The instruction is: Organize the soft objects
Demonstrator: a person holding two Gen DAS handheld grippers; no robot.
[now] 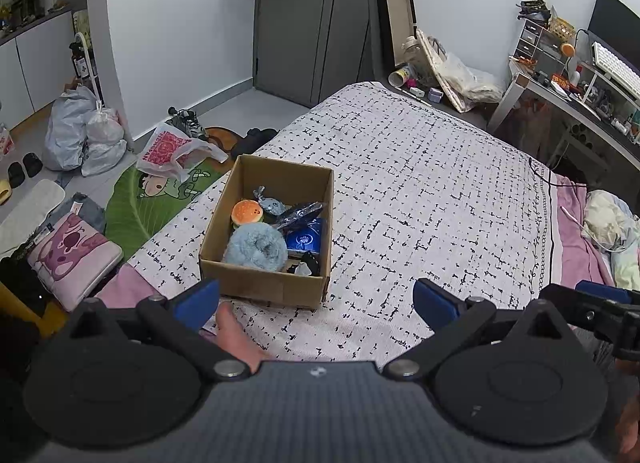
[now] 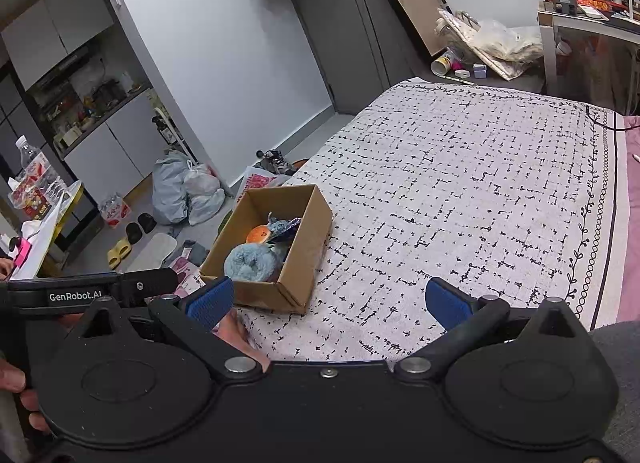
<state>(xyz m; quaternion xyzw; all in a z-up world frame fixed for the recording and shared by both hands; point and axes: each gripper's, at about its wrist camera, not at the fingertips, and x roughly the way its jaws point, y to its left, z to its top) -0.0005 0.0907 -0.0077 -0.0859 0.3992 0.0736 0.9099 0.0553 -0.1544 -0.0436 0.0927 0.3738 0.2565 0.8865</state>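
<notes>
An open cardboard box stands on the bed's patterned blanket near its left edge. Inside lie a fluffy blue plush, a burger-shaped soft toy, a small blue-grey plush, a dark wrapped item and a blue pouch. My left gripper is open and empty, just in front of the box. My right gripper is open and empty, to the right of the box; the blue plush shows inside it.
A bare foot rests on the blanket below the left finger. Bags, slippers and a pink cushion lie on the floor left of the bed. A cluttered desk stands at the right. Crumpled bedding lies at the far right.
</notes>
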